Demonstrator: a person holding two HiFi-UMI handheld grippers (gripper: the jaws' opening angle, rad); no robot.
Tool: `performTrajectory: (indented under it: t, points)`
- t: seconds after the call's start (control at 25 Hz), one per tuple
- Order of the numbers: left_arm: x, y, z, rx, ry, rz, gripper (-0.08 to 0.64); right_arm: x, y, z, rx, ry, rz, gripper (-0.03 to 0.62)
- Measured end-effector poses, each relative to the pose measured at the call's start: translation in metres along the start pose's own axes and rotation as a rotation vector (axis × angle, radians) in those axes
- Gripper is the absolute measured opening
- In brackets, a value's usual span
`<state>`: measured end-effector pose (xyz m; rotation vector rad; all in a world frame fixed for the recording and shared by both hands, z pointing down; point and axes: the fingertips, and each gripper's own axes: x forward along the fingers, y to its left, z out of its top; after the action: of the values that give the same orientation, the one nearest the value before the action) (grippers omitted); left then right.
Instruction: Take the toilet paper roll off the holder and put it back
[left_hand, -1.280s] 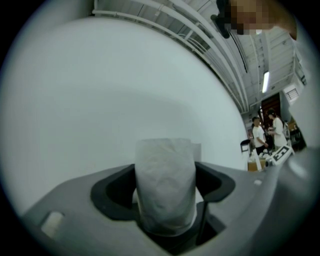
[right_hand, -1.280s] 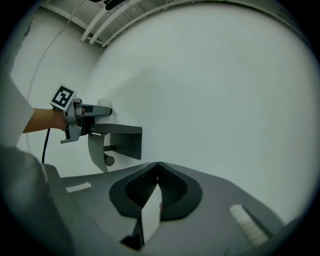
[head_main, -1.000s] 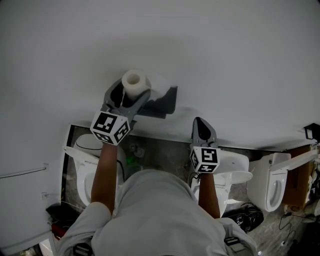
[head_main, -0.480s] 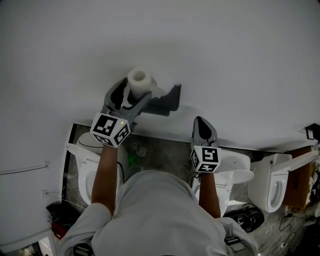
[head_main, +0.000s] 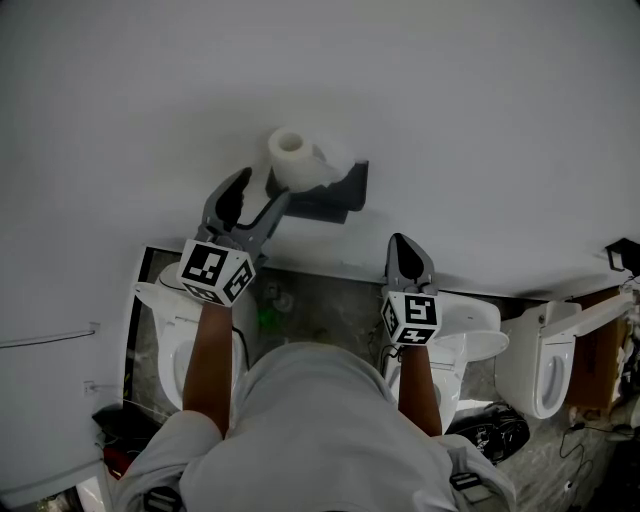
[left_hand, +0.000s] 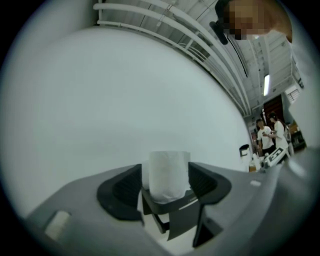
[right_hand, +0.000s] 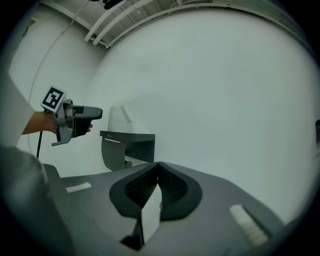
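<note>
The white cylindrical toilet paper roll (head_main: 293, 158) is being borne upright on top of the dark grey angular holder (head_main: 338, 195), which is fixed to the plain white wall (head_main: 470, 110) — so the roll is judged to be back in its place. The left tool (head_main: 262, 190) is being held level just to the left of the holder and aimed at the roll. Its jaws are standing well apart, though they have just been closing somewhat, and nothing is being gripped. In the left gripper view the roll is being framed between them, yet in the head view it is standing just past the tips — no pad is pressing on it. The right tool (head_main: 400, 243) is being held to the right of the holder, apart from it, with its jaws brought fully together on nothing. This is presumably because one tool is enough for so light a roll.
</note>
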<state>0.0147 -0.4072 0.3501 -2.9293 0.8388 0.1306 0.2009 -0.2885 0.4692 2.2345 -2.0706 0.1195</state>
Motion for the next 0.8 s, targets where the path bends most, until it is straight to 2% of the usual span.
performTrajectory:
  t: [0.08, 0.2, 0.44, 0.8]
  points:
    - [-0.01, 0.004, -0.001, -0.008, 0.001, 0.016, 0.263, -0.004, 0.005, 0.002, 0.0, -0.003, -0.003, 0.0]
    - [-0.027, 0.007, 0.0, -0.017, -0.001, 0.039, 0.18, -0.012, 0.013, 0.006, -0.003, -0.006, -0.002, 0.0]
    - [-0.055, 0.009, -0.001, -0.041, 0.018, 0.047, 0.075, -0.03, 0.03, 0.015, -0.003, -0.014, -0.018, 0.0]
    - [-0.09, 0.006, 0.002, -0.05, 0.026, 0.044, 0.002, -0.059, 0.051, 0.021, -0.006, -0.024, -0.043, 0.0]
